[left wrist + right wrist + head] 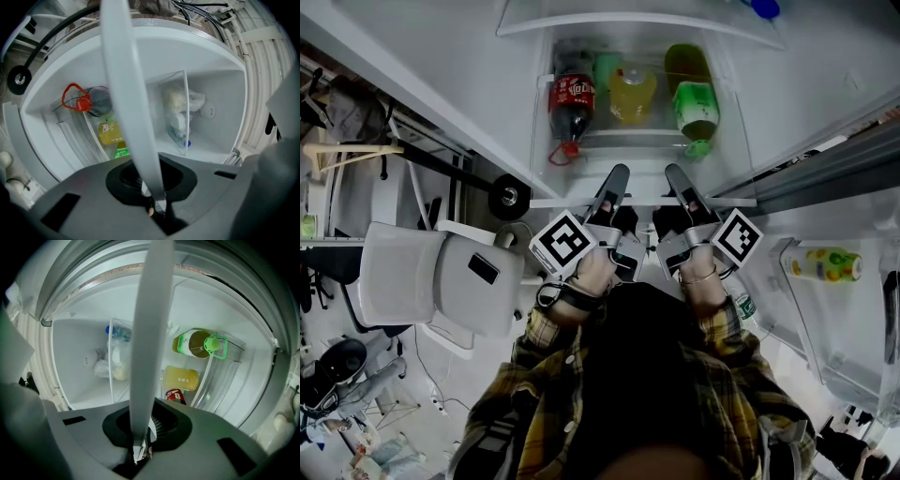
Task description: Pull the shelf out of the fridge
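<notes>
You reached both arms forward, side by side. Your left gripper (616,175) and right gripper (675,174) each pinched the white front edge of the shelf (733,200), which sat in the fridge (459,66).

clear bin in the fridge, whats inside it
A cola bottle, a yellow drink bottle and a green-capped bottle lie side by side. A green thing beside the cola bottle is mostly covered.

Yellow plaid sleeves (542,330), black wristband (565,298), thin bracelet (701,277)
</notes>
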`<state>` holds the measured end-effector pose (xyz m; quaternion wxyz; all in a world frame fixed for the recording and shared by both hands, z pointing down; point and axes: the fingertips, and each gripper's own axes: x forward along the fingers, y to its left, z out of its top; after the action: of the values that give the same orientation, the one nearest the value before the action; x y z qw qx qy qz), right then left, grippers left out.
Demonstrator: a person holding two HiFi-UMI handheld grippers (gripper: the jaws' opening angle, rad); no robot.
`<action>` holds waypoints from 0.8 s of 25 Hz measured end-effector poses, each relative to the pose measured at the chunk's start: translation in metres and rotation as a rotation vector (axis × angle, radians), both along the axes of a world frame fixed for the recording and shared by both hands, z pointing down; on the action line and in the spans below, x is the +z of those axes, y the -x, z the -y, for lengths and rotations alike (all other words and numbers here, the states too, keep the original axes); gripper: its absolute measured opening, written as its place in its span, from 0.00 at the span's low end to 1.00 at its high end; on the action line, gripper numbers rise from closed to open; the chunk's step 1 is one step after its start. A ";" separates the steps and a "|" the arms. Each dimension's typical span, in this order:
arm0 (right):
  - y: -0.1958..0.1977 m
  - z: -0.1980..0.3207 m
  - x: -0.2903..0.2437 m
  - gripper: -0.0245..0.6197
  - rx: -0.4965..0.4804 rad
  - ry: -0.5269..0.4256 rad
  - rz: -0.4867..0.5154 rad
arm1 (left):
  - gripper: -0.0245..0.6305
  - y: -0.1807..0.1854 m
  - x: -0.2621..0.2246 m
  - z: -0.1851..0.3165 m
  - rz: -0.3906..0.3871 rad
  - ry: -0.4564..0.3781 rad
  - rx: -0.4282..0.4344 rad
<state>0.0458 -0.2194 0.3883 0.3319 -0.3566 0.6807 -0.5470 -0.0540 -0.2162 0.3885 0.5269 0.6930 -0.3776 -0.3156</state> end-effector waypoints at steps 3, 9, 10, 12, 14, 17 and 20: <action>0.002 -0.001 -0.001 0.09 -0.002 0.000 0.007 | 0.09 0.001 -0.002 -0.002 0.006 -0.007 0.000; 0.005 -0.008 -0.001 0.09 -0.002 -0.019 -0.021 | 0.09 0.000 -0.005 -0.008 -0.078 0.004 -0.008; 0.005 -0.008 -0.001 0.09 -0.001 -0.021 -0.022 | 0.09 0.000 -0.005 -0.009 -0.082 0.004 -0.007; 0.005 -0.009 -0.001 0.09 -0.001 -0.024 -0.023 | 0.09 0.000 -0.006 -0.009 -0.082 0.001 -0.006; 0.004 -0.009 -0.001 0.09 -0.002 -0.026 -0.023 | 0.09 0.000 -0.006 -0.009 -0.083 -0.003 -0.006; 0.004 -0.009 -0.001 0.09 0.000 -0.028 -0.022 | 0.10 0.000 -0.006 -0.009 -0.085 -0.006 -0.005; 0.004 -0.009 -0.001 0.10 0.003 -0.029 -0.024 | 0.10 -0.001 -0.005 -0.009 -0.089 -0.003 -0.002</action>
<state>0.0416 -0.2105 0.3872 0.3298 -0.3592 0.6920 -0.5323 -0.0534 -0.2076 0.3832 0.5416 0.6788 -0.3541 -0.3471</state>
